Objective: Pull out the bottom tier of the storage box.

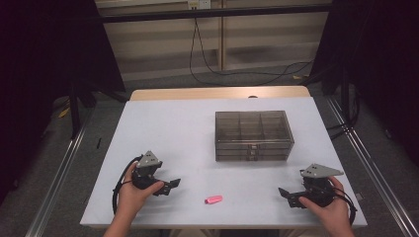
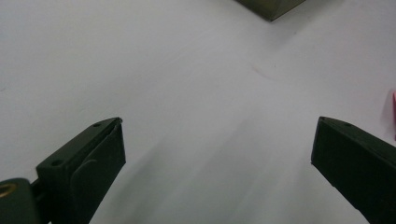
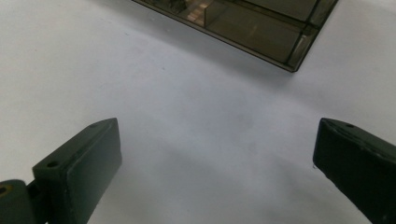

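White table (image 1: 163, 128): bare apart from three items, noted in order of size.

Smoked clear plastic organiser box (image 1: 252, 135): sits right of centre toward the far half of the table, upright and square to the table edges. Top is divided into a grid of compartments; stacked shallow drawers with small pulls show on its near face. No contents can be made out through the tinted walls, so the compartments look empty, but I cannot be sure. A corner of it shows at the top of the left gripper view (image 2: 271, 7); more of the grid top shows in the right gripper view (image 3: 261, 28).

Left gripper (image 1: 170, 186): held low at the near left of the table, jaws pointing right toward the middle. Jaws spread wide, nothing between them.

Right gripper (image 1: 286, 195): held low at the near right, jaws pointing left toward the middle. Jaws likewise spread wide and bare.

Small pink object (image 1: 213, 199): lies flat near the front edge, between the two grippers and well apart from the box. Long axis runs roughly left-right, slightly tilted, so it points along the line joining the grippers. It lies to the right of the left gripper and noticeably nearer to it than to the right one; a pink sliver (image 2: 393, 112) sits at the right edge of the left gripper view.

Judgement: the left gripper has the shorter reach, but would need turning to close across the object's short width.
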The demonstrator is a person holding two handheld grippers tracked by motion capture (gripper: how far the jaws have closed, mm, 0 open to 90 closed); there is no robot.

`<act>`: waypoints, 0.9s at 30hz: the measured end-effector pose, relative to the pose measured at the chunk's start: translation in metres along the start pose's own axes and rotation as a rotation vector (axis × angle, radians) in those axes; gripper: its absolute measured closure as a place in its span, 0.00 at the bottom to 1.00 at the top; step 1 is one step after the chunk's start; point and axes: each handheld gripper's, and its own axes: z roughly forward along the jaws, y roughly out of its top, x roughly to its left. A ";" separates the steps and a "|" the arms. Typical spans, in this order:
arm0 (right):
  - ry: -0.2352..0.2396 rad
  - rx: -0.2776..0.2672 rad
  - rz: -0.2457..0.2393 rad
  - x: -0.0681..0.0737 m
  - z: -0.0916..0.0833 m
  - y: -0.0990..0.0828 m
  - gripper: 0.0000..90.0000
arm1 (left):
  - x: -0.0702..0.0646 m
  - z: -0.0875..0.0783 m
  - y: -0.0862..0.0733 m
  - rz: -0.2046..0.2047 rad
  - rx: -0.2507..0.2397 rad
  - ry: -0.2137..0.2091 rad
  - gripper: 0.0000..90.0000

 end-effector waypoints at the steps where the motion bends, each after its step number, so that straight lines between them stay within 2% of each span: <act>1: -0.005 0.001 0.002 0.001 0.000 0.000 0.01 | 0.000 0.000 0.000 -0.010 -0.003 -0.008 0.03; 7: -0.006 0.002 -0.002 0.006 0.004 0.003 0.01 | -0.001 -0.002 -0.001 0.007 0.004 -0.014 0.02; 8: 0.000 0.001 -0.003 0.006 0.004 0.003 0.01 | -0.001 -0.003 -0.002 -0.012 0.005 -0.029 0.02; 15: -0.001 0.003 -0.004 0.012 0.007 0.008 0.01 | 0.000 -0.005 -0.002 -0.011 -0.002 -0.031 0.01; 19: 0.000 0.003 -0.006 0.016 0.010 0.012 0.01 | 0.000 -0.005 -0.002 -0.001 0.003 -0.033 0.01; 20: -0.004 0.003 -0.005 0.017 0.010 0.013 0.01 | 0.000 -0.005 -0.001 0.014 0.004 -0.023 0.01; 22: -0.005 0.004 -0.007 0.019 0.011 0.015 0.01 | 0.000 -0.005 -0.001 0.001 0.001 -0.032 0.01; 27: -0.009 0.006 -0.011 0.021 0.012 0.018 0.02 | 0.000 -0.006 -0.001 0.006 0.005 -0.030 0.01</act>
